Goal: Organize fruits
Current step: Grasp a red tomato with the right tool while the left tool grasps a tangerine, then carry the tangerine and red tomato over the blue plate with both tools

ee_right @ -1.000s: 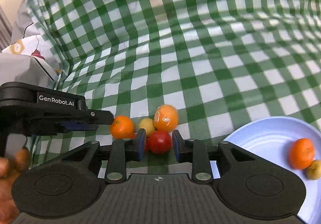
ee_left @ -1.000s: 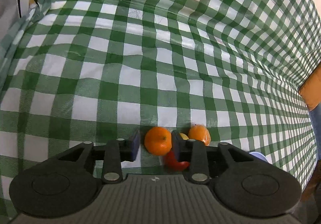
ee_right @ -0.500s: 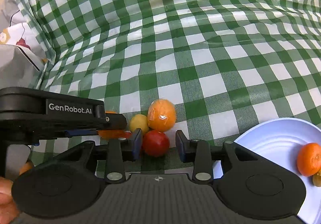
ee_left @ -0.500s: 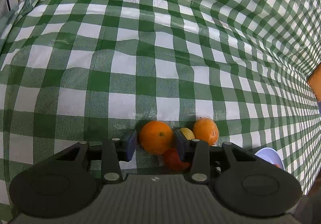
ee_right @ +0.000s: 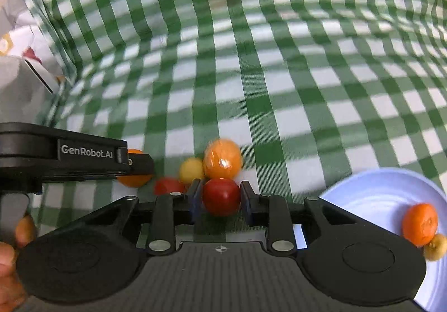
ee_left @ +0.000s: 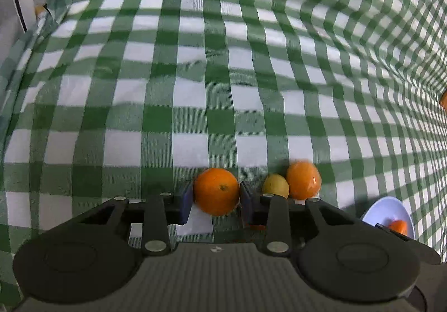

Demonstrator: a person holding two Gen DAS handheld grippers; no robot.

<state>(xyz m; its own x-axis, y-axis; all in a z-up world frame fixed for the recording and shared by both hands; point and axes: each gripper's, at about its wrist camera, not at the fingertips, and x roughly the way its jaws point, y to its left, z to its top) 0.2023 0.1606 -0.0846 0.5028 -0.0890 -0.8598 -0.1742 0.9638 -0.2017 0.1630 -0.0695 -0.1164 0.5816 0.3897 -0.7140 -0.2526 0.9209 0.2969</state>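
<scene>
Two hand-held tools work a small cluster of fruit on a desk [ee_left: 195,105] draped in green-and-white checked cloth. In the left wrist view, the left tool [ee_left: 216,197] has its blue pads pressed against both sides of an orange [ee_left: 216,191], clenched on it low over the cloth. Just to the right sit a small yellow fruit [ee_left: 275,186] and a plastic-wrapped orange [ee_left: 303,180], touching each other. A sliver of red shows beneath the right finger, too hidden to identify from this side.

The right wrist view resolves it: the right tool [ee_right: 220,198] brackets a red tomato [ee_right: 221,196], the left pad against its skin, the right pad at its edge with perhaps a thin gap; whether the grip is fully closed cannot be told. A second red tomato [ee_right: 169,186] lies just left of that tool's left finger. Behind them, the yellow fruit [ee_right: 191,170] and wrapped orange [ee_right: 222,158] touch. This view also catches the left tool from the side, its black body lettered "GenRobot.AI", covering most of the orange [ee_right: 134,179] it holds.

A pale blue plate [ee_right: 377,194] lies near the right edge, well seen here, carrying a mandarin [ee_right: 419,224] and a small yellowish fruit [ee_right: 435,250] touching at its rim. The left wrist view shows only a corner of the plate [ee_left: 387,208] and a bit of the mandarin [ee_left: 398,226].
</scene>
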